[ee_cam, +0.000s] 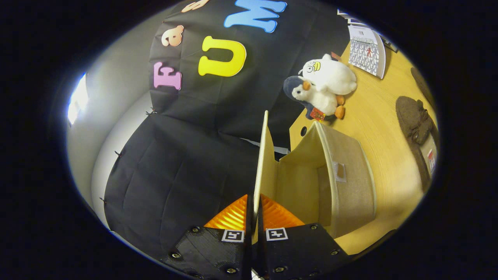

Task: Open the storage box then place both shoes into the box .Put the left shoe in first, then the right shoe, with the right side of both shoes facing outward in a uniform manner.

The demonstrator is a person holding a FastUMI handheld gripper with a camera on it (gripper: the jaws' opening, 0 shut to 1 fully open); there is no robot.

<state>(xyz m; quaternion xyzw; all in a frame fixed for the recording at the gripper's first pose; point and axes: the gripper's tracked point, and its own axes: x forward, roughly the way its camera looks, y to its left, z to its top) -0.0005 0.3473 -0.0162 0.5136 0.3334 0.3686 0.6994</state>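
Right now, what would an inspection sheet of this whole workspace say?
Surface: wooden table, light grain.
Job's things: beige storage box open, inside looks empty; its lid raised on edge. Brown shoes lie on the table beyond the box.
Clutter: two plush toys side by side; printed sheet behind them.
Tongs: tongs closed on the lid's edge, both fingers pressing it.
Cables: nothing seen.
Surroundings: black cloth wall; bright light past it.
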